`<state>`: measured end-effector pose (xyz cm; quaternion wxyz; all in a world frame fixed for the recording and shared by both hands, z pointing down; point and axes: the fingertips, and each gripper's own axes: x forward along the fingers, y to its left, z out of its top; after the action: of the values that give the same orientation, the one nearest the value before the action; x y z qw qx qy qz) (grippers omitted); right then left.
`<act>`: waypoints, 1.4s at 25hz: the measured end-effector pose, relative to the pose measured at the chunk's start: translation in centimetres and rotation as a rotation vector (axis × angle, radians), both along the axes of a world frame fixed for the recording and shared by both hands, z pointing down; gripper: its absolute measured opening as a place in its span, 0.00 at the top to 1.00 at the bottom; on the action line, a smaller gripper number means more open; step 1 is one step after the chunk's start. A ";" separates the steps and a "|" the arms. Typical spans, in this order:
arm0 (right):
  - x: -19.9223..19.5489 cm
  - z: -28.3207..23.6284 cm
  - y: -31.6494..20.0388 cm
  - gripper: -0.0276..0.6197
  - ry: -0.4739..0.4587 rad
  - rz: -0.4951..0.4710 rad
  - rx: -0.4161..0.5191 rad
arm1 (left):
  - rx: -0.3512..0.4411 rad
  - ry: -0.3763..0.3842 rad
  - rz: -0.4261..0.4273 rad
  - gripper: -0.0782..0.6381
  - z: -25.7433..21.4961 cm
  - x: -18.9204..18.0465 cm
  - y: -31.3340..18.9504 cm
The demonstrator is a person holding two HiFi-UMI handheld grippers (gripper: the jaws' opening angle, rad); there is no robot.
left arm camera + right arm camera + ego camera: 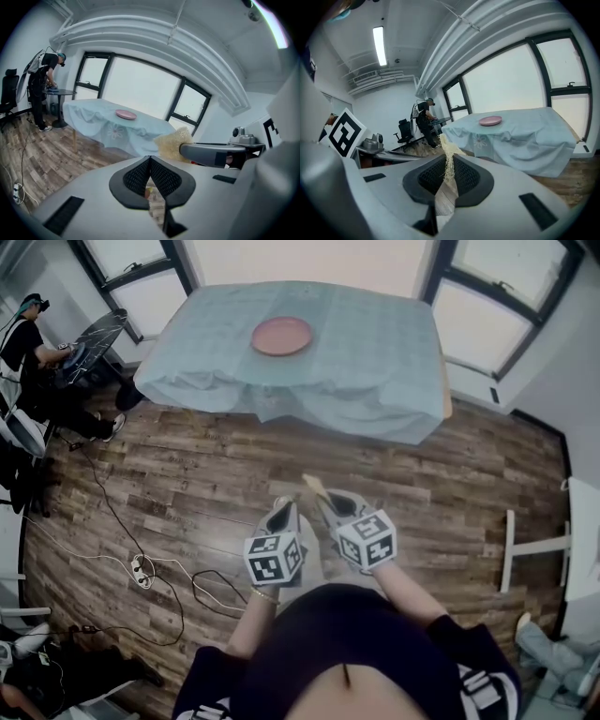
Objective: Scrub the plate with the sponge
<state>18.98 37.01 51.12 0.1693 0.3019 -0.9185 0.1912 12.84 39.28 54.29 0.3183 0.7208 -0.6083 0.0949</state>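
Note:
A pink plate (281, 336) lies on a table covered with a light blue cloth (375, 371), far ahead of both grippers. The plate (125, 114) also shows small in the left gripper view, and the plate (490, 121) in the right gripper view. My right gripper (323, 495) is shut on a pale yellow sponge (312, 486), held above the wooden floor close to my body. The sponge (449, 152) sticks up thin between its pads. My left gripper (281, 508) hangs beside it, shut with nothing in it (150, 160). The sponge (173, 140) looks coarse and fibrous from there.
Wooden floor (187, 474) stretches between me and the table. Cables and a power strip (141, 570) lie on the floor at my left. A person (23, 334) stands at a small round table (98, 334) at the far left. Windows run behind the table.

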 end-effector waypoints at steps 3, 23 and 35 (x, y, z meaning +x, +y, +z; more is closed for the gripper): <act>-0.2 0.2 -1.4 0.89 -0.005 0.014 -0.013 | -0.001 0.005 0.001 0.88 0.2 -0.6 -1.6; -5.1 0.0 -17.0 0.89 -0.015 0.066 -0.014 | 0.003 0.018 0.036 0.88 0.1 -6.1 -17.7; -11.5 -0.7 -27.3 0.89 -0.004 0.099 -0.038 | -0.012 0.031 0.077 0.88 -0.6 -12.7 -28.6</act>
<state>7.51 9.74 50.43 0.1636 0.3435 -0.8989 0.2173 0.10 10.73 53.69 0.3282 0.7432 -0.5746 0.0993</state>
